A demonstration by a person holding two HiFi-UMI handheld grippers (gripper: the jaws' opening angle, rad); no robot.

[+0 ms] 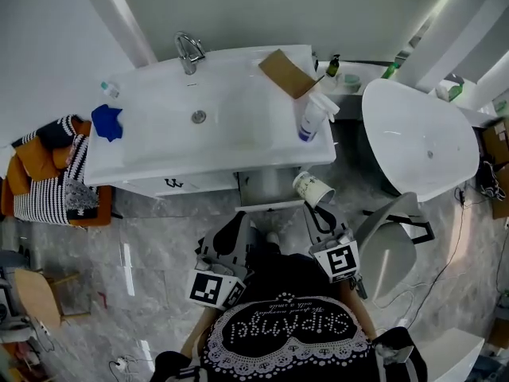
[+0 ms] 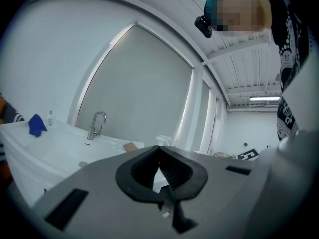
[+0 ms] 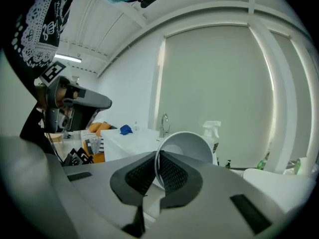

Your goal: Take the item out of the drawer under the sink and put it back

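Cup out of the drawer; return step pending.
The right gripper has its fingers clamped on the paper cup rim, just in front of the sink counter. The left gripper fingers are together and empty. Next, probably: lower the cup into the open drawer and release. Only the right gripper view shows the pinch; only the head view shows the drawer.

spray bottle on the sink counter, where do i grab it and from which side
Likely the body of the spray bottle, below its trigger head, coming from the front edge of the counter: it stands upright near that edge, and the cardboard crowds it from behind.
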